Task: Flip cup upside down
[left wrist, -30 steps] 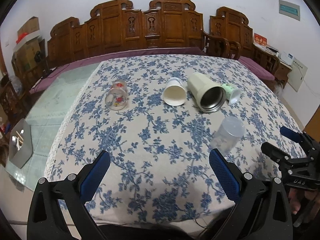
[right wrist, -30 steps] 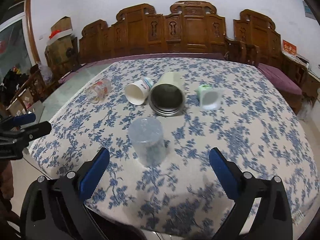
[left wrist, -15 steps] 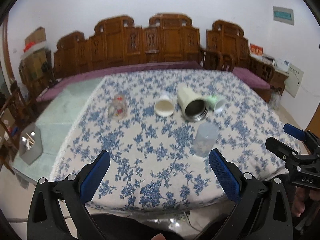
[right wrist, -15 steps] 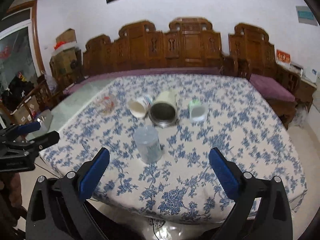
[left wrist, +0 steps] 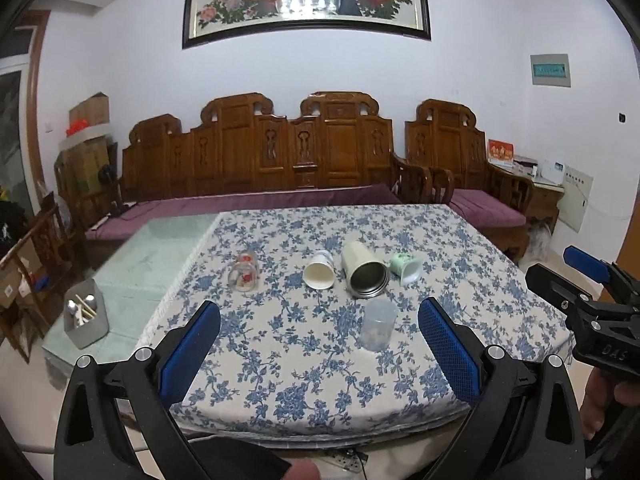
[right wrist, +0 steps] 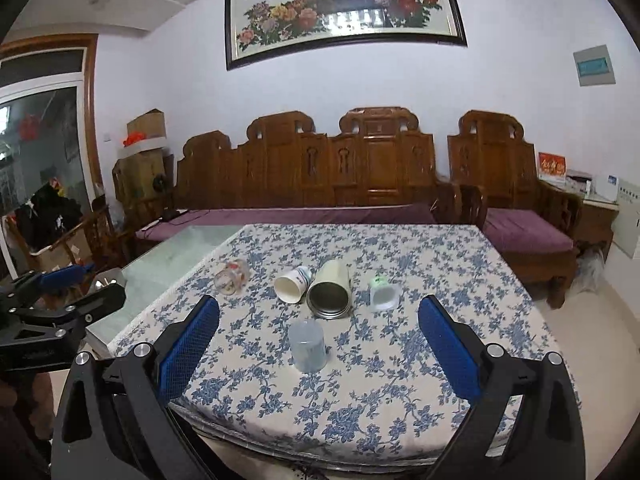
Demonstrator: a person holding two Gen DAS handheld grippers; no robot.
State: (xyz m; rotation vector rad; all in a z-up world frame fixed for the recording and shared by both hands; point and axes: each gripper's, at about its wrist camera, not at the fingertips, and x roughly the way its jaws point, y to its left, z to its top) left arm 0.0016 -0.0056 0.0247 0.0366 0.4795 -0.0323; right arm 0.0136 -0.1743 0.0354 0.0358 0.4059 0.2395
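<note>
A table covered by a blue-flowered cloth [left wrist: 304,364] carries five cups. At its centre a steel-lined cream tumbler [left wrist: 364,274] lies on its side, mouth toward 6 o'clock. Just beside it at 9 o'clock lies a white paper cup [left wrist: 319,270], and farther that way a printed glass [left wrist: 244,272]. At 3 o'clock, just beside the tumbler, lies a small green cup [left wrist: 406,267]. At 6 o'clock a translucent plastic cup [left wrist: 377,330] stands upside down (closed end up). Left of the cloth, a bare glass tabletop [left wrist: 160,256] holds a grey utensil holder [left wrist: 86,320].

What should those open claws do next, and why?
Probably bring the right gripper forward to the white paper cup: it lies on its side, while the clear plastic cup already stands mouth down and both grippers are open, empty and back from the table.
</note>
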